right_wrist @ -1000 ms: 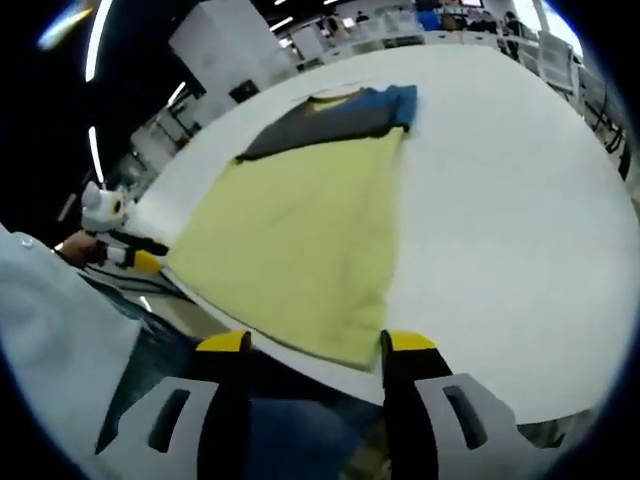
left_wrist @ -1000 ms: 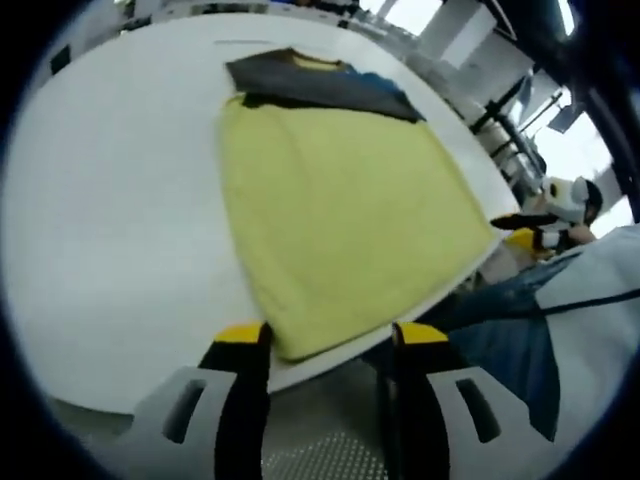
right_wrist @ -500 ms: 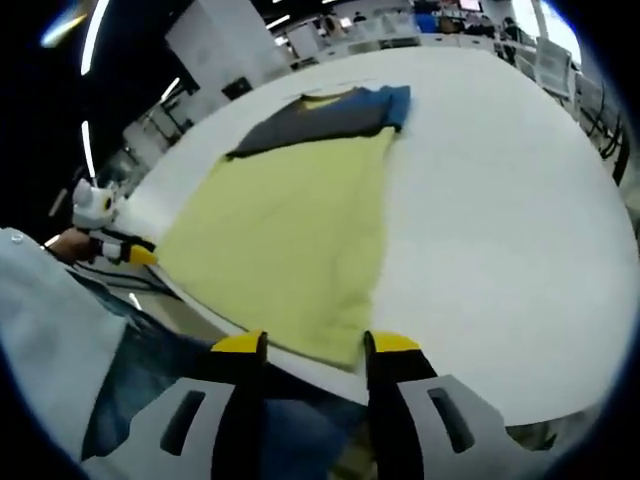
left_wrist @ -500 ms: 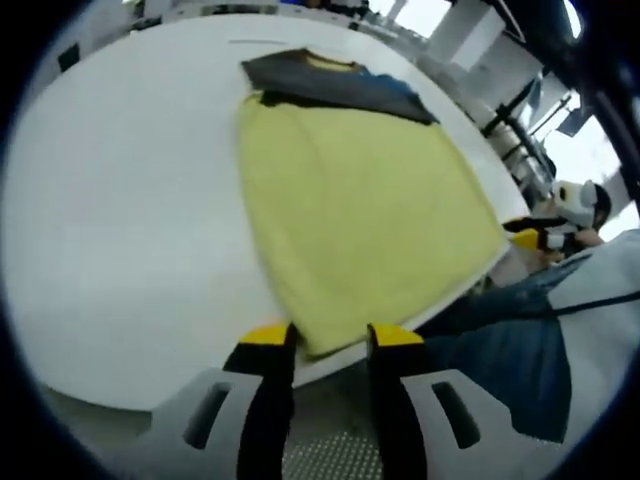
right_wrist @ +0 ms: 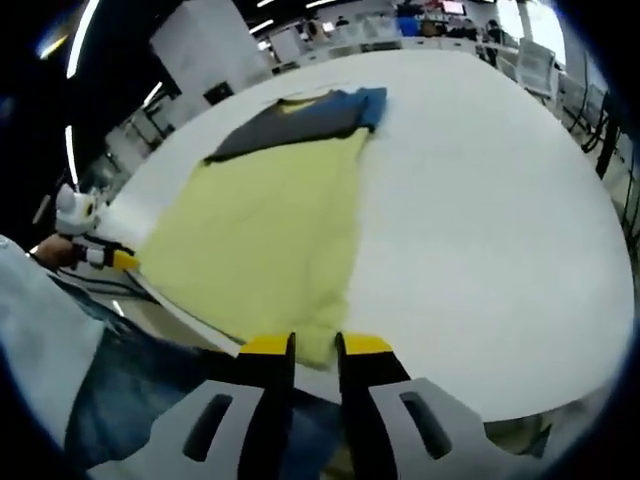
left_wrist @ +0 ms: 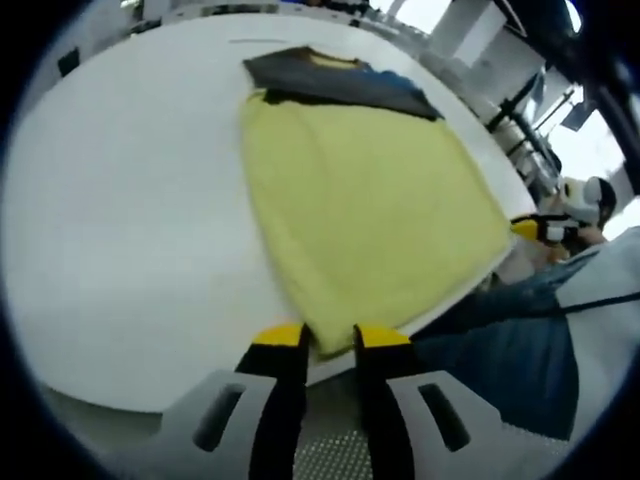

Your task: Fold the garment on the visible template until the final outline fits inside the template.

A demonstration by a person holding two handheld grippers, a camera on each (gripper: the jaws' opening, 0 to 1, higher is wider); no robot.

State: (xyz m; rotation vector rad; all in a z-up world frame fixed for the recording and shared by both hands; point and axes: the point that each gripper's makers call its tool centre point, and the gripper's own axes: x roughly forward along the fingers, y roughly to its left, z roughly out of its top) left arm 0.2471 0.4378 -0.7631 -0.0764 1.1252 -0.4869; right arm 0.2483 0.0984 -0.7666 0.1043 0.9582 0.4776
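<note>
A yellow garment (left_wrist: 370, 200) (right_wrist: 270, 230) with a dark grey and blue top part (left_wrist: 340, 85) (right_wrist: 290, 120) lies flat on the white table (left_wrist: 120, 200) (right_wrist: 480, 200). Its hem reaches the near table edge. My left gripper (left_wrist: 328, 335) has its jaws drawn in on one near hem corner. My right gripper (right_wrist: 315, 345) pinches the other near hem corner, the cloth showing between its yellow tips. Each gripper also shows small in the other's view, the right gripper (left_wrist: 560, 215) and the left gripper (right_wrist: 85, 245). I cannot make out a template outline.
A person in jeans (left_wrist: 500, 350) (right_wrist: 130, 380) and a pale sleeve stands against the near table edge. White tabletop spreads wide on both sides of the garment. Desks, chairs and equipment stand beyond the far edge (right_wrist: 420, 20).
Both grippers have moved in to the near hem corners, and their jaws have narrowed from wide apart to a pinch on the cloth. The garment still lies flat.
</note>
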